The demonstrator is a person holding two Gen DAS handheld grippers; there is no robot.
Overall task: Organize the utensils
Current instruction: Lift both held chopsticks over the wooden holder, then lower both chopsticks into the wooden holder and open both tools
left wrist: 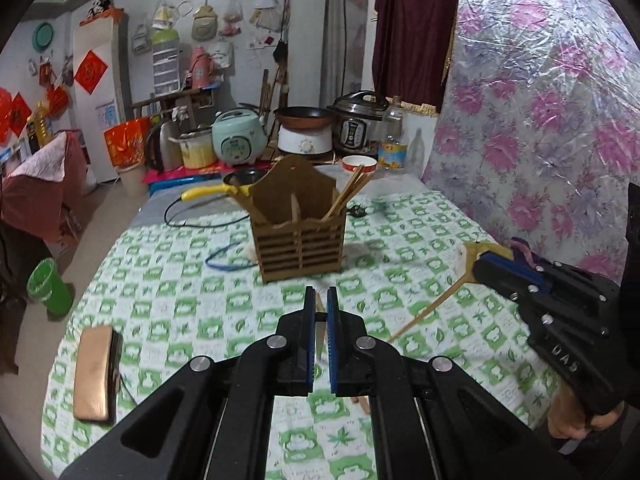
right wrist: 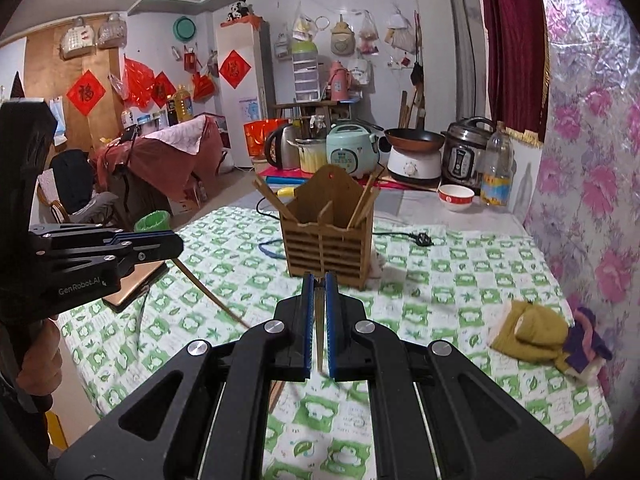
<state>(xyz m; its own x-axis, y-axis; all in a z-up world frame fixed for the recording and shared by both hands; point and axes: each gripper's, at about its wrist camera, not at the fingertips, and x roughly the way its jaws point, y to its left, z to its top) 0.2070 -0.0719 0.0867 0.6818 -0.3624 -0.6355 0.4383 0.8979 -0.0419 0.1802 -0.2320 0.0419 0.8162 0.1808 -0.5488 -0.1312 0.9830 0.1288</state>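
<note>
Left gripper (left wrist: 320, 300) clamped on one chopstick (right wrist: 212, 294), long axis slanting toward table's (right wrist: 460, 280) near edge. Mid-table, wooden holder (right wrist: 326, 232) upright, chopsticks leaning inside. Right gripper (right wrist: 319, 284) pinching another chopstick (left wrist: 424, 310), tip aimed near-left.

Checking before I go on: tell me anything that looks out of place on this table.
A crumpled mustard cloth lies on the tablecloth by the wall, and a loose plug and cord trail behind the holder. Neither is a utensil.
</note>
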